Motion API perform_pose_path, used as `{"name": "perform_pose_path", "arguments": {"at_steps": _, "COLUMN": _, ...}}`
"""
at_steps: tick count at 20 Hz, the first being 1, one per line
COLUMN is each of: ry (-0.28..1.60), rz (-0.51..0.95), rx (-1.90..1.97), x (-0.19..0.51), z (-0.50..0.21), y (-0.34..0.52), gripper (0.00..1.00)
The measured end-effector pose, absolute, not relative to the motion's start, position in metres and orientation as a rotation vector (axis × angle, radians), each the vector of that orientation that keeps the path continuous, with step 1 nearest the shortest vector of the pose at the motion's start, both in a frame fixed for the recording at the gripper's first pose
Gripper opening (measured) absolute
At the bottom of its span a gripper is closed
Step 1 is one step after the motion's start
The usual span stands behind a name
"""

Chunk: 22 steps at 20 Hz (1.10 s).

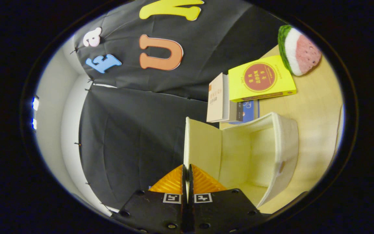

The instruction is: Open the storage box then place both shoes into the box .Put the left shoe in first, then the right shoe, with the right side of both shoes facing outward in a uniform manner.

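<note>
between the closed fingers of the gripper (187,170) the thin lid (203,148) of the cream storage box (271,156) is pinched and held swung open. if grip slackens, the lid could be dropped back shut; books (260,81) lie beyond.

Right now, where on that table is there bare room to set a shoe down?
Bare tabletop lies between the storage box and the yellow book, below the watermelon toy. It is crowded where the standing books meet the box. The gripper is shut on the box's raised lid.
</note>
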<state>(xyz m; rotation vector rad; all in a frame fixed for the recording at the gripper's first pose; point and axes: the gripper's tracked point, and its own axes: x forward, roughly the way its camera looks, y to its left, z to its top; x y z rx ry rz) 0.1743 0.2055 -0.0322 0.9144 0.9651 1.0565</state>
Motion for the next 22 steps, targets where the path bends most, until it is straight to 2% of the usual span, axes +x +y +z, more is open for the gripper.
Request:
{"name": "perform_pose_path", "arguments": {"at_steps": 9, "ry": 0.959, "rz": 1.082, "rx": 0.812, "x": 0.153, "z": 0.004, "y": 0.325, "gripper": 0.02}}
{"name": "perform_pose_path", "arguments": {"at_steps": 10, "ry": 0.964, "rz": 1.081, "rx": 0.792, "x": 0.151, "z": 0.005, "y": 0.336, "gripper": 0.08}}
{"name": "perform_pose_path", "arguments": {"at_steps": 15, "ry": 0.974, "rz": 1.083, "rx": 0.708, "x": 0.141, "z": 0.001, "y": 0.384, "gripper": 0.7}}
{"name": "perform_pose_path", "arguments": {"at_steps": 16, "ry": 0.982, "rz": 1.072, "rx": 0.683, "x": 0.14, "z": -0.004, "y": 0.385, "gripper": 0.9}}
{"name": "perform_pose_path", "arguments": {"at_steps": 18, "ry": 0.992, "rz": 1.046, "rx": 0.661, "x": 0.143, "z": -0.011, "y": 0.382, "gripper": 0.94}}
{"name": "perform_pose_path", "arguments": {"at_steps": 22, "ry": 0.99, "rz": 0.983, "rx": 0.665, "x": 0.155, "z": -0.024, "y": 0.351, "gripper": 0.95}}
